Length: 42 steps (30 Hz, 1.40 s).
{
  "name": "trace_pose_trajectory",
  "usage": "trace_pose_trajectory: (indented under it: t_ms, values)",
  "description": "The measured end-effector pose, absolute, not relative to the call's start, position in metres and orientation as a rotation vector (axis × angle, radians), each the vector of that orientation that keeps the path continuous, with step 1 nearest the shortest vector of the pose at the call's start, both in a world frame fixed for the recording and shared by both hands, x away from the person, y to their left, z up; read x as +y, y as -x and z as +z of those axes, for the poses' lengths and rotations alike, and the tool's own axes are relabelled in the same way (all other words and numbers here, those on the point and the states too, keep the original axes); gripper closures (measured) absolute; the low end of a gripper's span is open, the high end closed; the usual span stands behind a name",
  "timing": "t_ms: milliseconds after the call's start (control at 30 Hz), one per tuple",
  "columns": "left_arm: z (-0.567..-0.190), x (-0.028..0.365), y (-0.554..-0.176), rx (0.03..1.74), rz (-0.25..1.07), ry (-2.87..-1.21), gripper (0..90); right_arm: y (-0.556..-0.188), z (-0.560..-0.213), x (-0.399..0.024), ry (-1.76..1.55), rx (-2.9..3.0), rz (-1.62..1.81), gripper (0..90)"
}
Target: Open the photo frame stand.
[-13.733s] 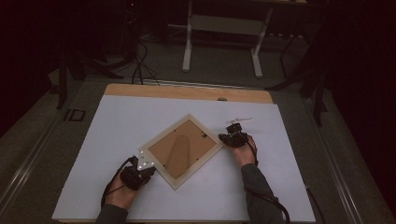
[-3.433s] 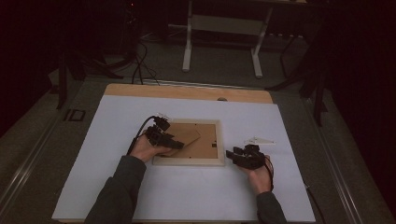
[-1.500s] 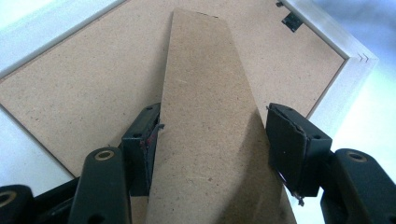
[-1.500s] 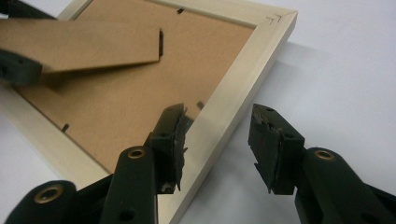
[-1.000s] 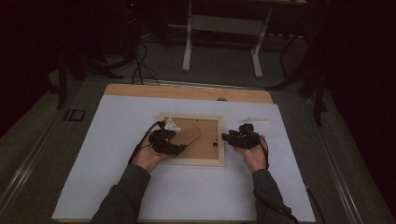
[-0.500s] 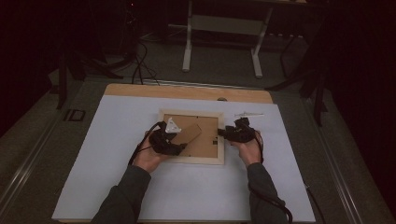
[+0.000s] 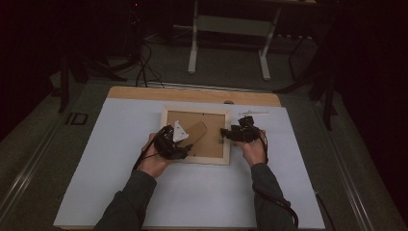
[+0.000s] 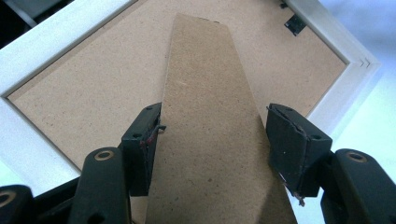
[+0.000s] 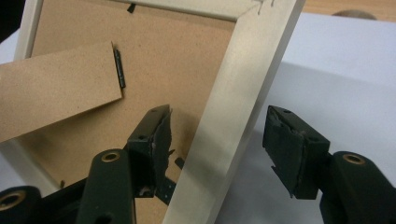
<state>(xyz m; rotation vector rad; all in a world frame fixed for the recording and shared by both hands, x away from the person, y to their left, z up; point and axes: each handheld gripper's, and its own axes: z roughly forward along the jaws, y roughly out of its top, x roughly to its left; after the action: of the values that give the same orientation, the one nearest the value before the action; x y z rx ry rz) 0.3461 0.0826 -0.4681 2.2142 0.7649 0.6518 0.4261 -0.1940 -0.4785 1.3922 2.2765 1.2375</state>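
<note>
Right hand-held gripper just opened, straddling frame rail; left spread around stand flap, now raised.

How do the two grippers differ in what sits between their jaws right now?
The left gripper straddles the brown stand flap, jaws at its two edges; whether they press on it is unclear. The right gripper straddles the white frame rail, its jaws clearly apart from it and just opened wider. Both work on the same face-down picture frame.
</note>
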Motion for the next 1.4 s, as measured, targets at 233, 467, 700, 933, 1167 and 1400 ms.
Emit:
trace_pose_trajectory:
  t_ms: [233,467,700,933,1167,1400]
  values:
    - [-0.468,0.085,-0.343,0.754,0.649,-2.190,41.1,-0.431,-0.474,-0.196,-1.390,2.283,1.288,39.2]
    - [-0.471,0.086,-0.339,0.738,0.668,-2.173,41.0,-0.440,-0.478,-0.197,-1.415,2.310,1.350,39.0]
    - [-0.478,0.090,-0.331,0.706,0.693,-2.145,40.9,-0.442,-0.479,-0.194,-1.393,2.342,1.407,41.3]
    - [-0.480,0.097,-0.332,0.680,0.631,-2.139,40.7,-0.438,-0.477,-0.199,-1.428,2.308,1.486,46.9]
    - [-0.481,0.101,-0.334,0.685,0.573,-2.132,39.2,-0.434,-0.482,-0.208,-1.438,2.282,1.610,53.1]
    - [-0.483,0.103,-0.336,0.705,0.522,-2.133,39.2,-0.431,-0.481,-0.212,-1.422,2.272,1.668,56.1]
